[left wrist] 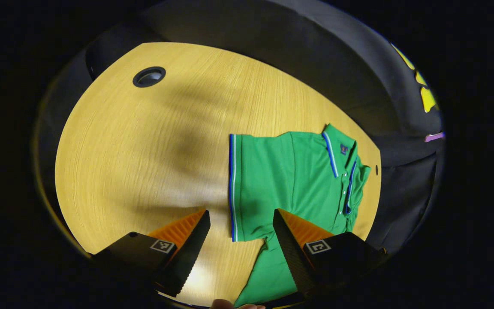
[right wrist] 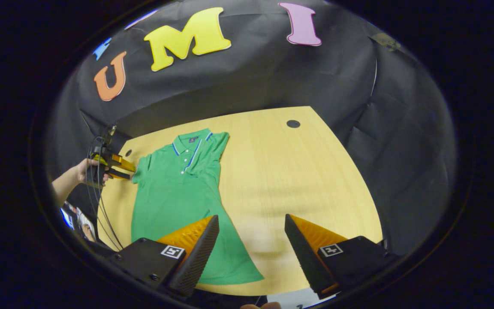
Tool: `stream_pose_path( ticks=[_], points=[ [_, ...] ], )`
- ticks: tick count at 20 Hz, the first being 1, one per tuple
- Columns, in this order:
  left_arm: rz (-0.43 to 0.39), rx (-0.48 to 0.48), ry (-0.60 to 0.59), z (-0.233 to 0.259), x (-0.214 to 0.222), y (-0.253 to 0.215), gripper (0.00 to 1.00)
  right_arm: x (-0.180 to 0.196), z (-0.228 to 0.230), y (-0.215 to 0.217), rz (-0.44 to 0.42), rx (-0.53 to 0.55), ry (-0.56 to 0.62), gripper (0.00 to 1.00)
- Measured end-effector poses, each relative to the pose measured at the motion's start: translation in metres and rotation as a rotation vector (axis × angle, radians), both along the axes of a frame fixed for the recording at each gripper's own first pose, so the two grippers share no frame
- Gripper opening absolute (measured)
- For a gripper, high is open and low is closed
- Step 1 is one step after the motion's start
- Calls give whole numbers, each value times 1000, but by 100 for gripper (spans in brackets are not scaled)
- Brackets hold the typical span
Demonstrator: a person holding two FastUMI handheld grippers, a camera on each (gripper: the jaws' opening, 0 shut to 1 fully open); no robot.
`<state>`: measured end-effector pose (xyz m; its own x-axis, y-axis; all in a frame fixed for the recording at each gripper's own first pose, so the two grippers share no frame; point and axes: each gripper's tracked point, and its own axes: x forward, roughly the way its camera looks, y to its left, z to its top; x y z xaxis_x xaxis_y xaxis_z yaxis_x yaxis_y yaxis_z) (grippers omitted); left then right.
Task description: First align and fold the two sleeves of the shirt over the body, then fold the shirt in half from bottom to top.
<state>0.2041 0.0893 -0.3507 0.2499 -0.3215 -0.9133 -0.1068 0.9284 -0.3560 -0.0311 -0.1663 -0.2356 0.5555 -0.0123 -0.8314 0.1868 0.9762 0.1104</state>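
Observation:
A green polo shirt (right wrist: 178, 193) with blue-and-white trim lies flat on the wooden table (right wrist: 298, 180), collar toward the back wall. In the left gripper view its near sleeve (left wrist: 264, 180) spreads toward me, and the striped hem runs between my fingers. My left gripper (left wrist: 240, 212) is open just at that sleeve hem, with nothing pinched. It also appears in the right gripper view as the left gripper (right wrist: 118, 167), held by a hand (right wrist: 79, 171) beside the sleeve. My right gripper (right wrist: 251, 216) is open above the shirt's lower right edge, holding nothing.
A round cable hole (left wrist: 149, 77) sits in the table's far corner, and another cable hole (right wrist: 293, 123) lies beyond the shirt. Cables (right wrist: 99, 210) hang from the left gripper off the table's left edge. A white sheet (right wrist: 294, 300) lies at the front edge.

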Motion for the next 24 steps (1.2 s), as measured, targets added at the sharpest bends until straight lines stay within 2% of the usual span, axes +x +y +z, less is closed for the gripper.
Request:
stream_pose_path(
  ticks=[4, 6, 8, 10, 11, 13, 15, 17, 24],
  points=[
    [-21, -4, 9, -3, 5, -18, 90, -5, -6, -10, -15, -16, 8, 98],
    [-33, 21, 23, -7, 4, -25, 80, -5, -9, -15, -30, -13, 12, 98],
    [-18, 87, 39, -12, 6, -16, 64, -5, -9, -18, -30, -16, 2, 98],
    [23, 136, 55, -14, 5, -6, 35, -6, -11, -22, -38, -10, -1, 98],
    [31, 120, 52, -12, 5, -8, 16, -8, -13, -25, -47, -6, 2, 98],
    [56, 89, 65, -8, -2, -12, 5, -12, -18, -31, -67, 4, 9, 98],
    [62, 115, 0, 1, 8, -7, 3, -15, -18, -36, -75, -4, 1, 98],
    [35, 135, -55, 19, 11, -9, 3, -15, -14, -40, -68, -15, -18, 98],
    [-56, 136, -130, 56, 10, -57, 3, -23, -6, -31, -29, -13, -60, 98]
  ],
)
